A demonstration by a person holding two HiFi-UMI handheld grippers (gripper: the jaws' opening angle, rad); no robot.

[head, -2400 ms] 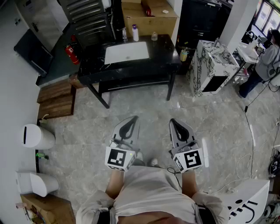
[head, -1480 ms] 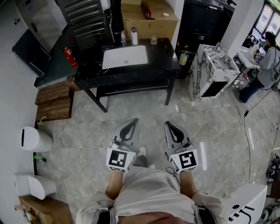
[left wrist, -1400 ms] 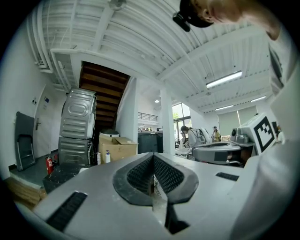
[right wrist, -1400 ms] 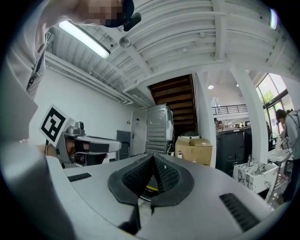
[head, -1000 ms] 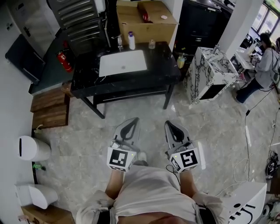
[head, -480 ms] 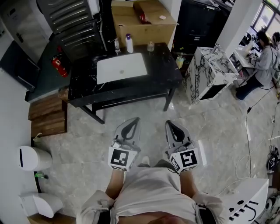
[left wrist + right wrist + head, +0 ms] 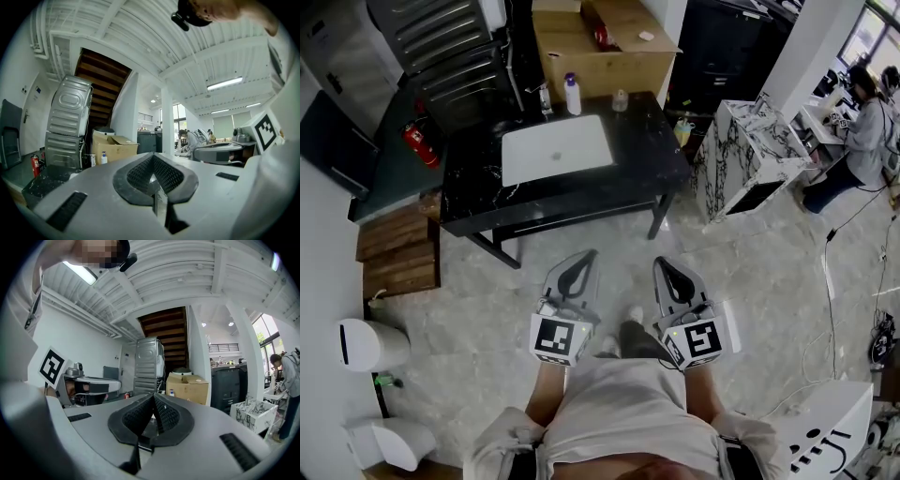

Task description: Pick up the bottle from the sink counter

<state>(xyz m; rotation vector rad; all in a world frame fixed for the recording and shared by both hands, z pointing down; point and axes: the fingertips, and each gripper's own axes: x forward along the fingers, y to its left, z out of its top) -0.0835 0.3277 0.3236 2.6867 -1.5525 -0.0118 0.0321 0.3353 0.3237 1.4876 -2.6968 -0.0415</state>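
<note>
The bottle [image 7: 573,95], white with a purple cap, stands upright at the back edge of the black sink counter [image 7: 649,155], just behind the white basin [image 7: 555,148]. It shows small and far in the left gripper view [image 7: 103,158] and the right gripper view [image 7: 171,393]. My left gripper [image 7: 584,257] and right gripper [image 7: 667,263] are held side by side in front of my body, well short of the counter, over the marble floor. Both point level toward the counter. Each is shut with nothing between its jaws [image 7: 153,156] [image 7: 153,397].
A tap [image 7: 544,97] and a small jar [image 7: 620,99] stand beside the bottle. Behind the counter sits a cardboard box [image 7: 605,33]. A fire extinguisher [image 7: 416,145] and wooden steps [image 7: 397,258] lie left; a marble cabinet [image 7: 748,155] and a person [image 7: 862,122] are right.
The counter and sink have drawn nearer and slid lower in the head view as I walk toward them. Both grippers keep their place in front of me, still shut.
</note>
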